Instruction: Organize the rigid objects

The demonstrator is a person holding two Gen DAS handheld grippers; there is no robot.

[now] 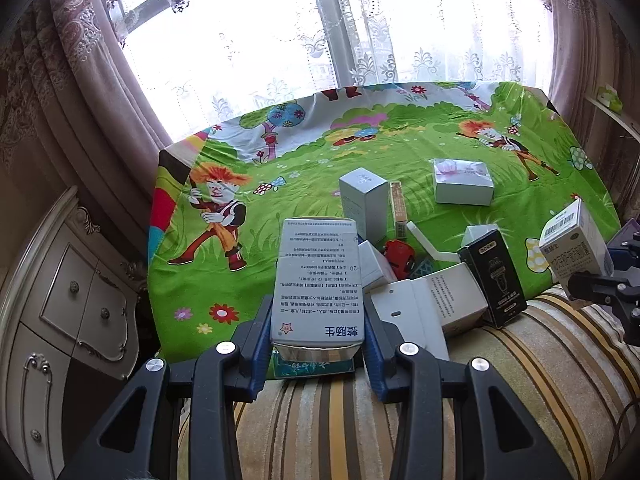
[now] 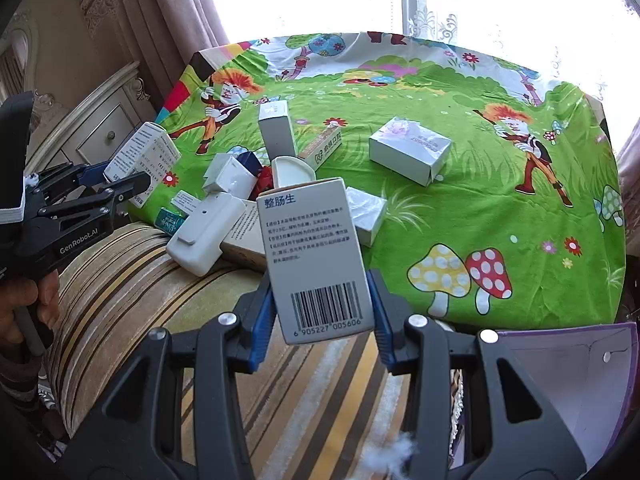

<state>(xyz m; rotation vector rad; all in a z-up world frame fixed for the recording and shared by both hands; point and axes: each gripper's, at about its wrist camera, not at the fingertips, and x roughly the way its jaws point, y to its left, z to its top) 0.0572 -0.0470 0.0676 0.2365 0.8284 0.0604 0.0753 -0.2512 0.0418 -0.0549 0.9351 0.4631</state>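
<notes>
My left gripper (image 1: pixel 318 336) is shut on a white medicine box with blue lettering (image 1: pixel 318 280), held a little above the pile. My right gripper (image 2: pixel 320 308) is shut on a similar white box with a barcode (image 2: pixel 316 256), tilted slightly. In the left wrist view the right gripper (image 1: pixel 600 264) and its box (image 1: pixel 576 240) show at the right edge. Seen from the right wrist, the left gripper (image 2: pixel 120 178) and its box (image 2: pixel 144 156) are at the left. A heap of boxes lies between them: a tall grey box (image 1: pixel 364 200), a black box (image 1: pixel 494 276), a flat white box (image 2: pixel 204 232).
A green cartoon cloth (image 1: pixel 304 160) covers the surface, with a white box printed in pink (image 2: pixel 408 152) lying apart on it. A striped cushion (image 1: pixel 520 380) runs along the near edge. An open purple-rimmed box (image 2: pixel 560 380) is at bottom right. A cream dresser (image 1: pixel 72 300) stands left.
</notes>
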